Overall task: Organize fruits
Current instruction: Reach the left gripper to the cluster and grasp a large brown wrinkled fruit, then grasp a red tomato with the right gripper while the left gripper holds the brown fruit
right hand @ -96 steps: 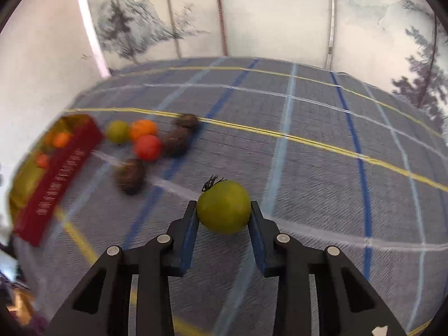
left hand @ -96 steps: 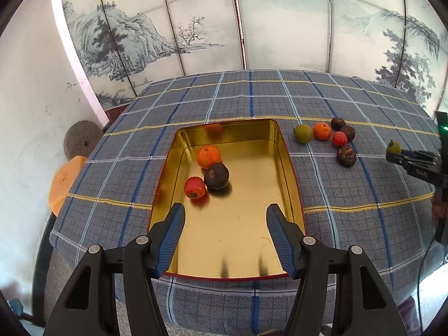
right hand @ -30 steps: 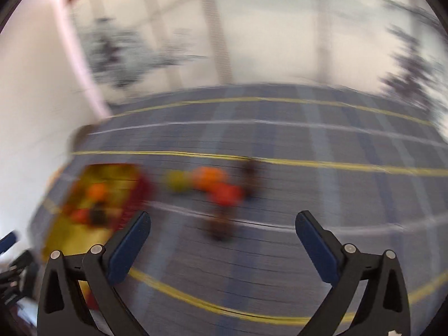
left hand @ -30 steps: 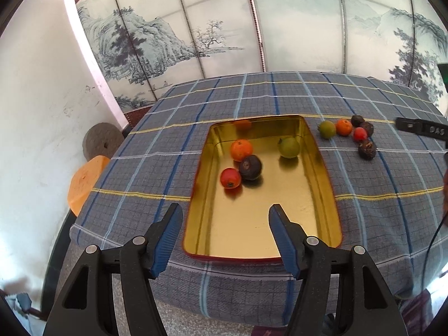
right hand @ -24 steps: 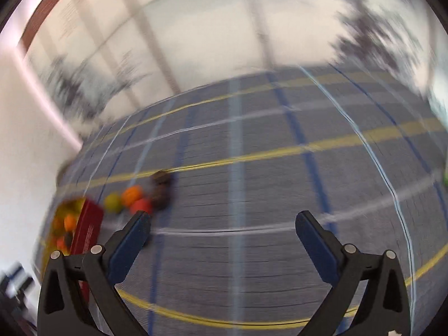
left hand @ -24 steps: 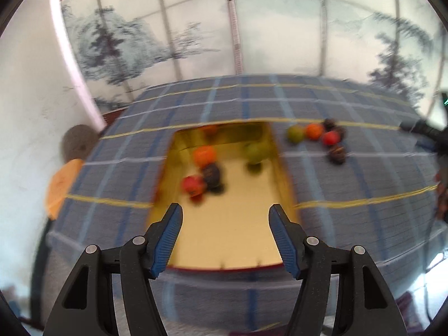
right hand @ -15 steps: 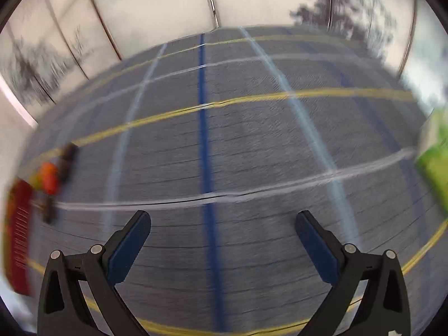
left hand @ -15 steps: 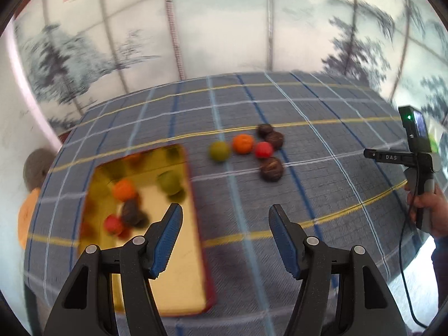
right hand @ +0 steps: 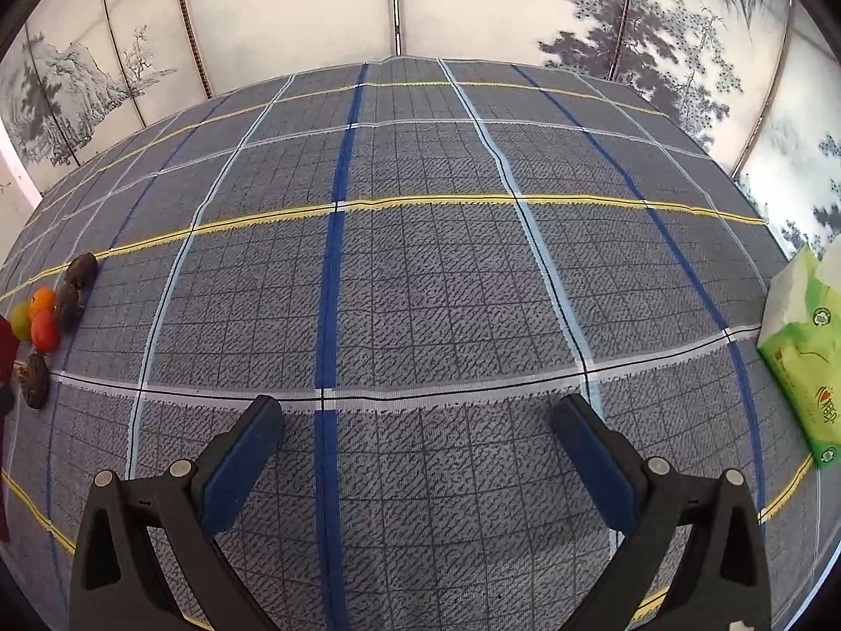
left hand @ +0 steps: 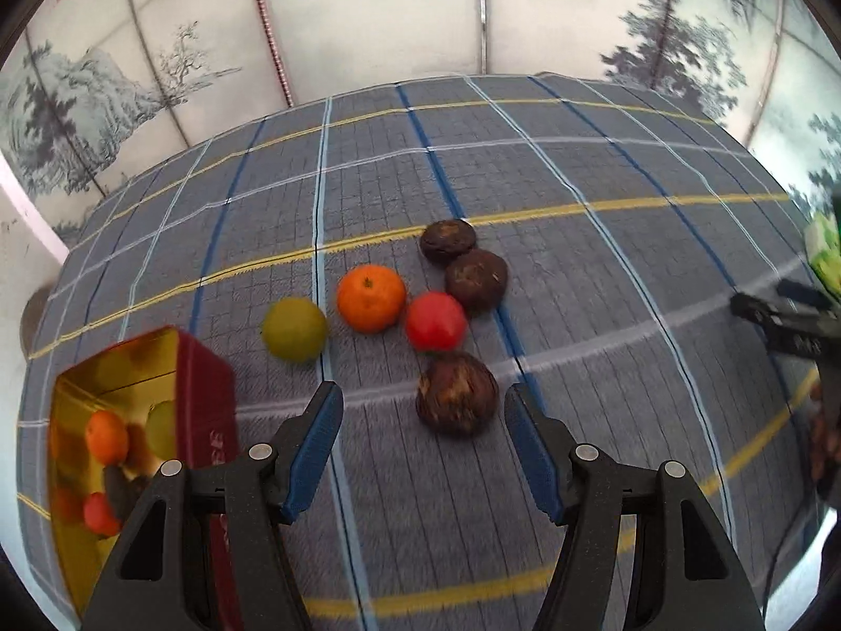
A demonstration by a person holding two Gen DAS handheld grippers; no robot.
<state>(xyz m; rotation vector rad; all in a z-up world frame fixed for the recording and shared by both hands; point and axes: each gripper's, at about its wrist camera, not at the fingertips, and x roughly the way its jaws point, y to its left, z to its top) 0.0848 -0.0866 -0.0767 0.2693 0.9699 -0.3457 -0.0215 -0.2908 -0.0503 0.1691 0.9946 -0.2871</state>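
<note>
Left wrist: left gripper (left hand: 423, 428) fingers spread, empty; dark round fruit (left hand: 456, 393) just ahead, no long axis.

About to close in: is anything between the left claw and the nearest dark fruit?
Nothing visible. The left claw is open and the nearest dark fruit lies just beyond its fingertips, on bare tablecloth. The red fruit sits behind it.

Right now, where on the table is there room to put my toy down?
The wide checked cloth between the fruit cluster and the green tissue pack is bare. It is crowded by the gold tin, where six fruits huddle.
</note>
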